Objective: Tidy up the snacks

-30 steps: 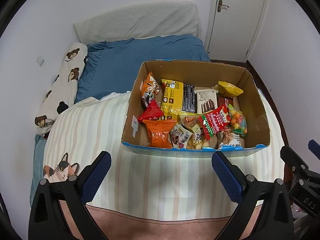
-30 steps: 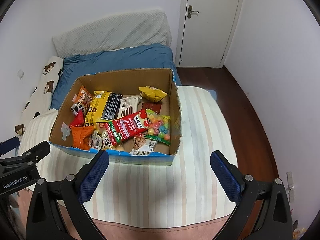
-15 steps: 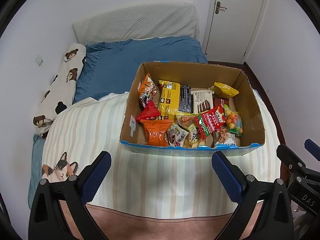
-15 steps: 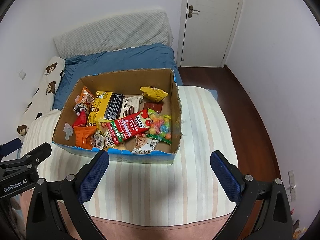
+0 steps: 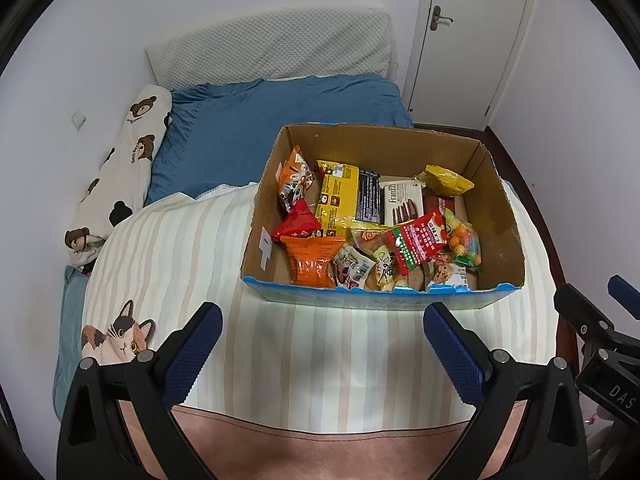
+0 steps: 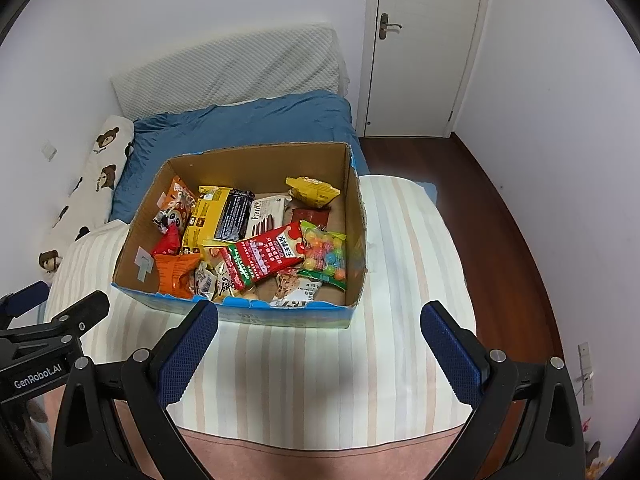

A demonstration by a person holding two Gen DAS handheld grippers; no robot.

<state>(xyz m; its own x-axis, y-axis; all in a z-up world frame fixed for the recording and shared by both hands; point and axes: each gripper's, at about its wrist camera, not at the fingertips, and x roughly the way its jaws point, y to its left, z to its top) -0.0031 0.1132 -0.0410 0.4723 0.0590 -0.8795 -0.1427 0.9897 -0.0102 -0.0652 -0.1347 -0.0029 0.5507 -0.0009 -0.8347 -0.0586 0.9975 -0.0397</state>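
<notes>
An open cardboard box (image 5: 502, 216) (image 6: 354, 216) sits on a striped blanket (image 5: 168, 248) (image 6: 404, 264) and holds several snack packs. Among them are an orange bag (image 5: 314, 258) (image 6: 174, 270), a yellow pack (image 5: 336, 196) (image 6: 206, 216), a red-and-green pack (image 5: 418, 240) (image 6: 262, 256), a bag of coloured balls (image 5: 464, 240) (image 6: 324, 252) and a small yellow bag (image 5: 448, 180) (image 6: 312, 190). My left gripper (image 5: 322, 344) is open and empty, hovering short of the box's near wall. My right gripper (image 6: 318, 344) is open and empty too, just before the same wall.
A blue sheet (image 5: 256, 128) and a white quilted pillow (image 5: 272, 48) lie beyond the box. A bear-print bolster (image 5: 120, 176) runs along the left wall. A closed door (image 6: 420, 48) and dark wood floor (image 6: 492, 208) are on the right. The other gripper's body (image 5: 600, 340) shows at right.
Both grippers have drifted slightly, so the box sits a little further left and lower in each view. Both stay open and nothing was picked up.
</notes>
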